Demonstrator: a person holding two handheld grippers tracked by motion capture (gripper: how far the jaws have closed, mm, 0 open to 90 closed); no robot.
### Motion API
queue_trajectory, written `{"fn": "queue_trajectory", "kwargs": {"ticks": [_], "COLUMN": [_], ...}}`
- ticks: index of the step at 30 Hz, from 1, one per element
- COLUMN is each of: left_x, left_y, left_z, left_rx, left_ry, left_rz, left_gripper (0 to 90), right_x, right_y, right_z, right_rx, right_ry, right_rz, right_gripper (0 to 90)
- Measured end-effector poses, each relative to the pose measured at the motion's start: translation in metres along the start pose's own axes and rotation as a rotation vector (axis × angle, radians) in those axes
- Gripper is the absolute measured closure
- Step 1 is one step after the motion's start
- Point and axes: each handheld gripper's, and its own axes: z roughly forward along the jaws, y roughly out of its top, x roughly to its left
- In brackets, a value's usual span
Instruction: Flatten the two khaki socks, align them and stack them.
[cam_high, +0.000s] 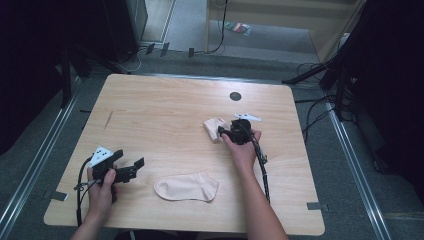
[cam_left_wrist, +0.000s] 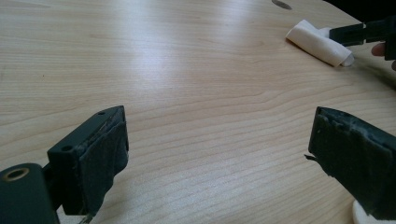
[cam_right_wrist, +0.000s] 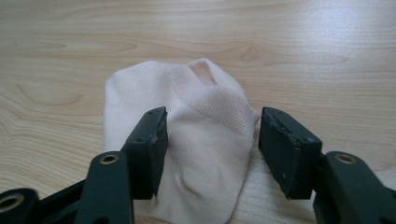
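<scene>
Two pale pink socks lie on the wooden table (cam_high: 165, 110). One sock (cam_high: 186, 187) is spread flat near the front edge, its edge showing as flat sock (cam_left_wrist: 362, 215). The other, a folded sock (cam_high: 213, 127) (cam_left_wrist: 317, 44) (cam_right_wrist: 205, 112), rests right of centre. My right gripper (cam_high: 223, 132) (cam_right_wrist: 210, 149) is open, its jaws standing either side of the folded sock's near end without pinching it. My left gripper (cam_high: 131, 166) (cam_left_wrist: 217, 154) is open over bare wood at the front left, holding nothing. The right gripper (cam_left_wrist: 357, 33) also appears beside the folded sock.
A dark round hole (cam_high: 235, 96) (cam_left_wrist: 281, 4) sits in the tabletop near the far edge. Black stands (cam_high: 330, 75) and cables (cam_high: 310, 120) crowd the floor at the table's right, with more dark equipment (cam_high: 100, 45) at the back left.
</scene>
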Motion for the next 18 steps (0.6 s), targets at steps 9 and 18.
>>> {"fn": "queue_trajectory", "kwargs": {"ticks": [9,18], "left_x": [0.0,0.0], "left_y": [0.0,0.0], "left_z": [0.0,0.0], "left_rx": [0.001,0.0], "left_ry": [0.001,0.004], "left_rz": [-0.001,-0.001], "left_gripper": [5.2,5.2], "right_x": [0.015,0.035], "right_y": [-0.005,0.007], "right_z": [-0.005,-0.032], "right_rx": [-0.034,-0.114], "right_ry": [-0.124,-0.075], "right_rz": [-0.079,-0.142], "right_gripper": [83.0,86.4]}}
